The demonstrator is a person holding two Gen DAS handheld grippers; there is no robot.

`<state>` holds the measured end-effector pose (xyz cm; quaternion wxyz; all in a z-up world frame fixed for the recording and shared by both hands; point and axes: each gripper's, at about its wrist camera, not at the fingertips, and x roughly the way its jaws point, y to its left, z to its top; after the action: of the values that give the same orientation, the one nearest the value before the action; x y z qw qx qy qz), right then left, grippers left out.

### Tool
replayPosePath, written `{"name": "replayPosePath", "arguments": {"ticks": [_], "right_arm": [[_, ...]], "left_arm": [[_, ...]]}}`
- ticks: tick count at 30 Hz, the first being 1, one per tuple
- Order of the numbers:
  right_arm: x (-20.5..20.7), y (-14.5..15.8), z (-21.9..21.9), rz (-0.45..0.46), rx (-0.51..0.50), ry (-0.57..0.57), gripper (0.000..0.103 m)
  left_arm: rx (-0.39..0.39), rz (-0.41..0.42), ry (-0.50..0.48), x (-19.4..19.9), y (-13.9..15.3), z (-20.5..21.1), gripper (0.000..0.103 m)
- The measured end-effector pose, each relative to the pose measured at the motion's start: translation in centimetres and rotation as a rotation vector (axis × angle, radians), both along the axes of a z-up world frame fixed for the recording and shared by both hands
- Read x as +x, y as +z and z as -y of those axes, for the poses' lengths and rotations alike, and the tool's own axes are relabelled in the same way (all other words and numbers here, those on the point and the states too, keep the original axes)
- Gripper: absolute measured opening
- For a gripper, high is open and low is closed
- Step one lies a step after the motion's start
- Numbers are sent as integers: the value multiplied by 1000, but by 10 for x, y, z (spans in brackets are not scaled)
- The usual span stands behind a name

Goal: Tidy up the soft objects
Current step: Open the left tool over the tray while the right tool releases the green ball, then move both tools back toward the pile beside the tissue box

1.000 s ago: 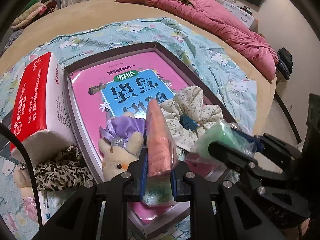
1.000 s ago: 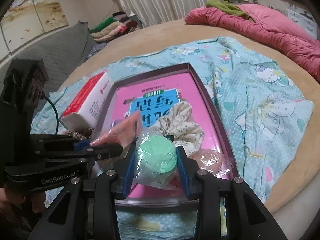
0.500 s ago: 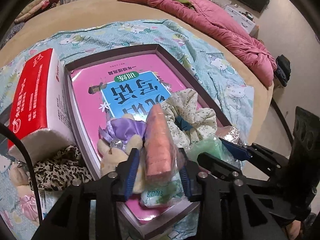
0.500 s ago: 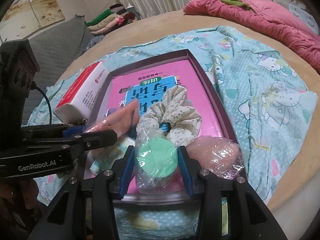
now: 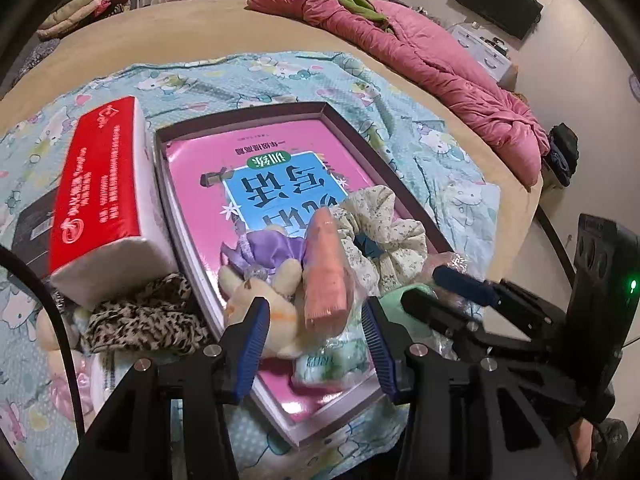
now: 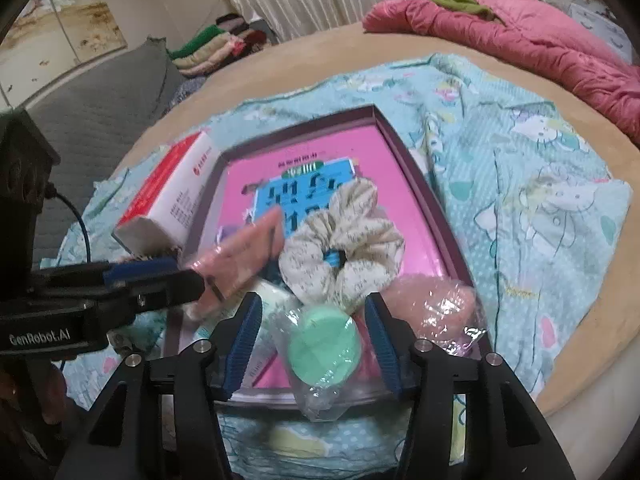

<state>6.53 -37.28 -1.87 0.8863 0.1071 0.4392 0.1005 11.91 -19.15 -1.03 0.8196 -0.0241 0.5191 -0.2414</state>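
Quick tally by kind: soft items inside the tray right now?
Wrapped puffs/sponges: 3 — orange, green, pink
Scrunchies: 1 — floral
Plush toys: 1 — bunny
Tissue packets: 1
Total: 6

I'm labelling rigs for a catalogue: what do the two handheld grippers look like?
Both the left gripper and right gripper are matte black with silver screws and ribbed blue finger pads. The left body shows white "GenRobot.AI" lettering and a black cable; the right, a green light.
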Motion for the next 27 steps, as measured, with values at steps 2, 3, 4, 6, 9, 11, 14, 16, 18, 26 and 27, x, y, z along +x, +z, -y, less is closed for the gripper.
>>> {"name": "replayPosePath", "arguments": {"ticks": [2, 3, 4, 6, 9, 11, 14, 16, 18, 26, 27], "right_arm": [[-2, 7, -1, 31, -5, -3, 60], [-2, 9, -2, 39, -10, -3, 61], [-3, 11, -3, 47, -18, -4, 62], [-4, 15, -5, 63, -33, -11, 63], [-6, 22, -7, 93, -42, -24, 68], [-7, 27, -9, 115, -50, -31, 71], [-10, 36, -14, 151, -62, -32, 74], [-12, 42, -18, 178, -68, -31, 74], [-15, 50, -23, 209, -74, -23, 76], [-19, 62, -55, 238, -119, 34, 77], [-20, 63, -58, 240, -124, 41, 77]], "left_arm": [[-8, 9, 3, -3, 4, -4, 48], [-10, 10, 4, -4, 5, -5, 48], [-11, 12, 7, -5, 7, -7, 48], [-11, 19, 8, -8, 9, -11, 48], [-7, 28, 13, -14, 13, -16, 49], [-2, 43, 20, -17, 16, -21, 50], [11, 68, 26, -23, 23, -28, 54], [11, 79, 29, -25, 27, -32, 55], [11, 89, 36, -28, 32, -37, 56], [17, 112, 102, -33, 45, -72, 57], [16, 111, 116, -33, 47, -80, 57]]}}
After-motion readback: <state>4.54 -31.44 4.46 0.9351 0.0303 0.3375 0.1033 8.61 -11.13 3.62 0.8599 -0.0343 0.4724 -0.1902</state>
